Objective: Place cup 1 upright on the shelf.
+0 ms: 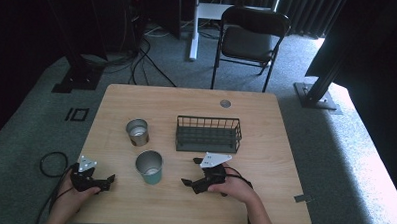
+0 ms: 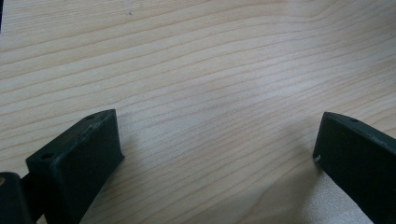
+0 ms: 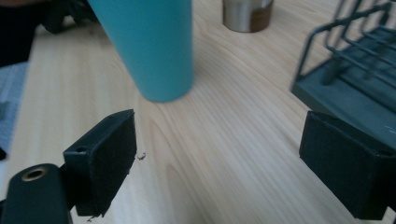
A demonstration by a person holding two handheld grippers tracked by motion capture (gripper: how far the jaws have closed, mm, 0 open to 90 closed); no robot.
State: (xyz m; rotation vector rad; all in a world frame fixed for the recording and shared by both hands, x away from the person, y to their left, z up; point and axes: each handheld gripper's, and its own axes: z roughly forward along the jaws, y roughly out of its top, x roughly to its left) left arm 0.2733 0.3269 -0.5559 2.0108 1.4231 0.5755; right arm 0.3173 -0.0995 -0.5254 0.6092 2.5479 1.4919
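High view showed the teal cup (image 1: 149,166) upright on the wooden table (image 1: 265,144), between the two grippers and just in front of the steel cup (image 1: 137,132). Beside it to the right, the right gripper (image 1: 188,182) rested low with jaws spread wide on nothing, the wire basket (image 1: 208,134) just beyond. At the table's near left corner, the left gripper (image 1: 109,181) also had its jaws apart

Light wooden rectangular table (image 1: 266,114) on grey carpet floor (image 1: 345,147), black folding metal chair (image 1: 250,36) beyond its far edge, white desk leg (image 1: 194,27) beside chair, black cables (image 1: 143,65) trailing over carpet, dark curtains (image 1: 310,11) behind, bright daylight patch at right.
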